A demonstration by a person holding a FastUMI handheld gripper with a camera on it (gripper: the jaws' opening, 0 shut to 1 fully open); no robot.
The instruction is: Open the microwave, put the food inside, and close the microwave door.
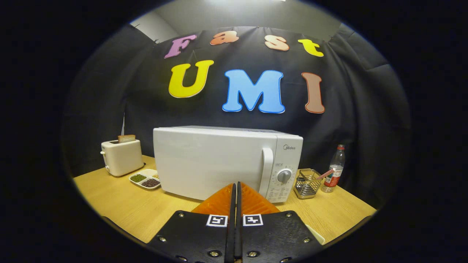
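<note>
Claw (pixel 236 190) clenched, empty, just ahead microwave (pixel 219 164) door closed, bare table (pixel 120 204) strip btwn.

A white microwave (pixel 219 160) is seen standing upright on the wooden table (pixel 120 208), just ahead of the claw (pixel 236 190). Its door is shut, with a vertical handle (pixel 267 171) beside a round dial (pixel 284 176).

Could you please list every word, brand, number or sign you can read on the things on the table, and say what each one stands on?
"Midea": grey brand name at the top of the control panel of the white microwave, door shut.
Small print around the round grey timer dial: too small to read.
Red label on the clear plastic bottle: blurred.
Black-and-white square markers on the shut orange-fingered gripper: patterns, no text.
</note>
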